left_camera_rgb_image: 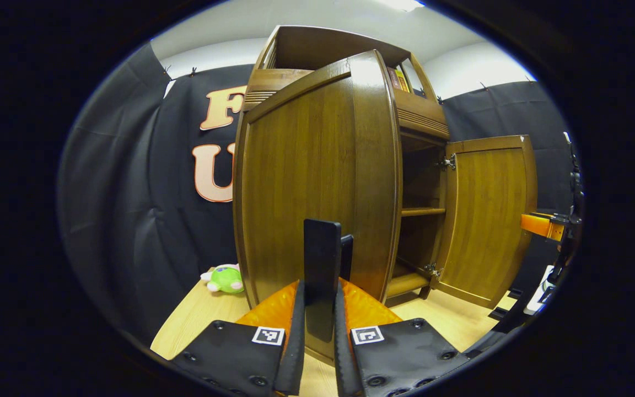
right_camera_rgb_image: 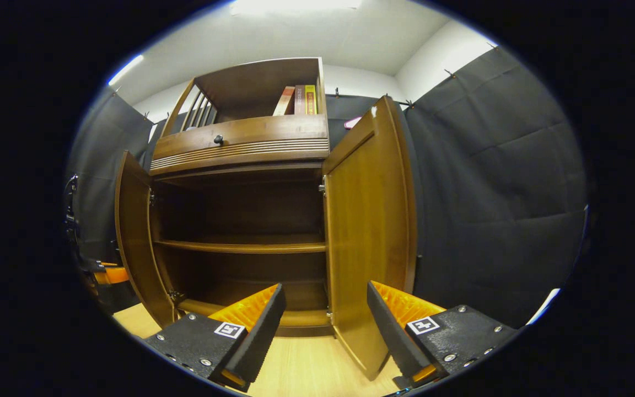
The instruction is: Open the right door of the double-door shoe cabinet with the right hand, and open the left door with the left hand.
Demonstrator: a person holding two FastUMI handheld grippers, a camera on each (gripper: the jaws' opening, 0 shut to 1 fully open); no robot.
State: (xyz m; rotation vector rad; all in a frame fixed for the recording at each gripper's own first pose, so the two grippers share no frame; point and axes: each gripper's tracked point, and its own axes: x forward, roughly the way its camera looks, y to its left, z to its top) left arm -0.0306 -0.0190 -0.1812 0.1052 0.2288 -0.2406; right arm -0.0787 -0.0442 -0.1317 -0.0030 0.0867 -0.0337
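Left tongs [left_camera_rgb_image: 323, 309] are pinched down on the dark handle [left_camera_rgb_image: 322, 264] of the left door [left_camera_rgb_image: 301, 187], both fingers pressing it from either side with barely any gap. That door is swung well out from the shoe cabinet [left_camera_rgb_image: 416, 118] and takes up most of the left gripper view, its face toward the camera.

Right tongs [right_camera_rgb_image: 326, 320] are spread wide with nothing between them. The bottom edge of the right door [right_camera_rgb_image: 370, 231] sits in line with the gap, though I can't tell if either finger touches it. That door is also swung open, standing roughly edge-on to the cabinet front.

With both doors out you can see inside: a middle shelf [right_camera_rgb_image: 240, 246] and a bottom board. Above the opening there's a drawer with a small dark knob [right_camera_rgb_image: 218, 139], and on top an open compartment with a few books [right_camera_rgb_image: 298, 99] leaning at its right end.

The cabinet stands on a light wooden tabletop [left_camera_rgb_image: 196, 320]. In the left gripper view a green plush toy [left_camera_rgb_image: 225, 278] lies on it just left of the left door. The other tongs [left_camera_rgb_image: 541, 225] show at the far right there, beyond the right door.
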